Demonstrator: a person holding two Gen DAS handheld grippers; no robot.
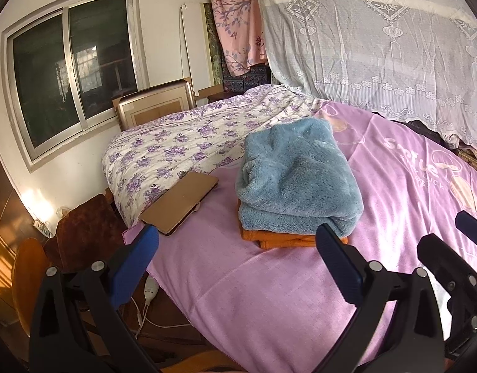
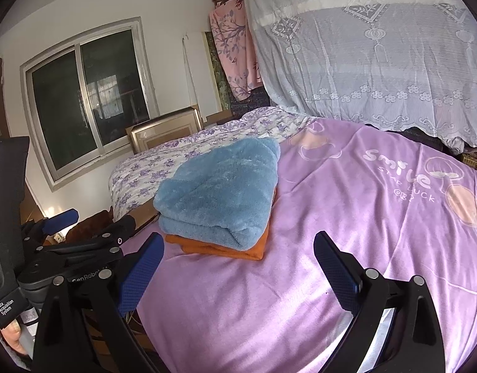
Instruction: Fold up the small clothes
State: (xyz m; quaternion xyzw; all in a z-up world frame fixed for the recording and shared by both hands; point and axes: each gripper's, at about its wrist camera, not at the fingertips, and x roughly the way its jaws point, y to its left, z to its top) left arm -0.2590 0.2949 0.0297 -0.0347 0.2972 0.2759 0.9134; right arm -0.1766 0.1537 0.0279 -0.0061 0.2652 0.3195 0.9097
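Note:
A folded fluffy blue garment (image 1: 296,180) (image 2: 219,189) lies on top of a folded orange garment (image 1: 278,238) (image 2: 226,248), stacked on the pink bedspread (image 1: 269,295) (image 2: 347,217). My left gripper (image 1: 238,264) hovers open just short of the stack, with nothing between its blue-padded fingers. My right gripper (image 2: 238,264) is open and empty too, a little in front of the stack. In the left wrist view the right gripper (image 1: 456,248) shows at the far right. In the right wrist view the left gripper (image 2: 92,220) shows at the left edge.
A brown flat case (image 1: 180,202) lies at the bed's left edge beside a purple-flowered quilt (image 1: 182,143). A white lace cover (image 1: 378,46) hangs over things at the back right. Beyond the bed's left side are a wooden chair (image 1: 30,273), a white corded controller (image 1: 151,289) and a window (image 1: 73,68).

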